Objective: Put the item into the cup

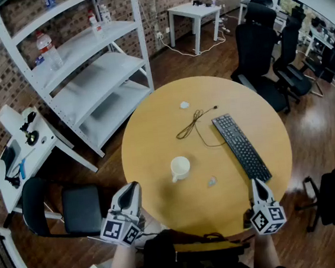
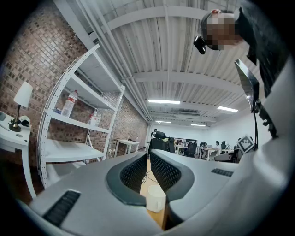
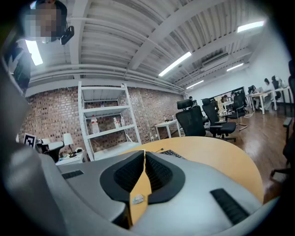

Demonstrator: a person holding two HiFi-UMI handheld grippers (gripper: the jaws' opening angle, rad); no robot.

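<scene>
I'm holding both grippers at the near rim of the round table (image 1: 155,131): the left gripper (image 1: 131,189) (image 2: 148,155) is hanging over the near-left edge and the right gripper (image 1: 257,184) (image 3: 144,155) over the near-right edge, just beside the keyboard's near end. Both are showing their fingers pressed together at the tips, pinching nothing.

The item (image 1: 212,181) (image 3: 138,199) is lying on bare wood just right of the cup (image 1: 180,168) (image 2: 156,198), near it but not touching. The cup is standing upright, well inside the rim, between my grippers.

Open wood is lying ahead of both grippers. The keyboard (image 1: 241,146) is running diagonally down the right side; the cable (image 1: 193,123) is lying beyond the cup.

I'm counting one cup, one keyboard, one cable, two grippers and two small pale pieces: the item, and a white scrap (image 1: 184,105) near the far edge.
</scene>
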